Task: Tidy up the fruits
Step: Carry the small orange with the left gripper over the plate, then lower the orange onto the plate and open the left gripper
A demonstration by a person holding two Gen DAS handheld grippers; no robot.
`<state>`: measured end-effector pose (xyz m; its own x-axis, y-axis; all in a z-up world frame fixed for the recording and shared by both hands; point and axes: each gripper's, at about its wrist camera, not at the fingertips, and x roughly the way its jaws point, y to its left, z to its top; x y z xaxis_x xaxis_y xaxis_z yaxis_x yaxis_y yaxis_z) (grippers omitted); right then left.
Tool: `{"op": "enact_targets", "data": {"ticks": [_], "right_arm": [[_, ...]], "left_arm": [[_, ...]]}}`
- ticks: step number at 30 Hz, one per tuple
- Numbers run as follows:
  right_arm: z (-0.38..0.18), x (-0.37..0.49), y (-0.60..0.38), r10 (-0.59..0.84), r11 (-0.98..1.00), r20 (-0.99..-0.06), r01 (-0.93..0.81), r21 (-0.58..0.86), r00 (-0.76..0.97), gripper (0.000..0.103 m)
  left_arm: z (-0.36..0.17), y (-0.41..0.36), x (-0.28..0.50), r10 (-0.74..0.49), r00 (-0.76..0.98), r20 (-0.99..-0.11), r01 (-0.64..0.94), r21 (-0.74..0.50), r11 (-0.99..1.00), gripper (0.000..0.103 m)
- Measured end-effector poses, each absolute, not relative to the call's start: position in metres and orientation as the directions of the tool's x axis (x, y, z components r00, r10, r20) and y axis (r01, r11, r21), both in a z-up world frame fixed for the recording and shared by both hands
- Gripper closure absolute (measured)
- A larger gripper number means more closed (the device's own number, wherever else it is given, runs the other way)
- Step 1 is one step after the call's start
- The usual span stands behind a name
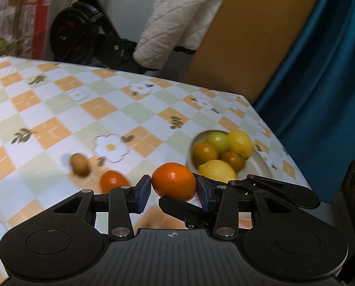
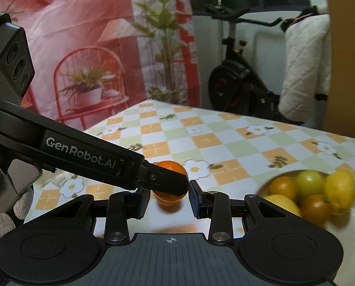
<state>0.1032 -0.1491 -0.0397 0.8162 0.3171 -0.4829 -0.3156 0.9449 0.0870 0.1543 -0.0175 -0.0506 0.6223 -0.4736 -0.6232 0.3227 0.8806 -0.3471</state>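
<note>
We grip an orange (image 1: 173,181) in the left gripper (image 1: 174,191) near the bowl (image 1: 260,164). We cannot tell the right gripper's (image 2: 169,199) state.

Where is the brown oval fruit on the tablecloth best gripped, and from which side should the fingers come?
Probably across its narrow middle, coming down from above. The brown fruit lies on the tablecloth and is oval, so its short width likely fits between fingers best. The small orange lies close beside it, so a sideways approach looks cramped.

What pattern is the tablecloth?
Orange, green and white checks with daisies on the tablecloth; left wrist view.
</note>
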Motion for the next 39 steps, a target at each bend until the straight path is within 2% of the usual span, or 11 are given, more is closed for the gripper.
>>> {"op": "enact_targets", "data": {"ticks": [15, 28, 39], "right_arm": [[-0.043, 0.075, -0.255, 0.158, 0.981, -0.416, -0.094, 0.169, 0.895, 0.071], [-0.075, 0.082, -0.328, 0.008, 0.963, -0.449, 0.114, 0.245, 0.893, 0.07], [-0.09, 0.09, -0.341, -0.053, 0.955, -0.475, 0.184, 0.233, 0.878, 0.071]], "left_arm": [[-0.045, -0.13, 0.174, -0.539, 0.544, -0.643, 0.502, -0.265, 0.823, 0.059], [-0.072, -0.204, 0.202, -0.548, 0.461, -0.697, 0.581, -0.23, 0.781, 0.059], [-0.085, -0.221, 0.218, -0.535, 0.443, -0.719, 0.574, -0.231, 0.785, 0.059]]}}
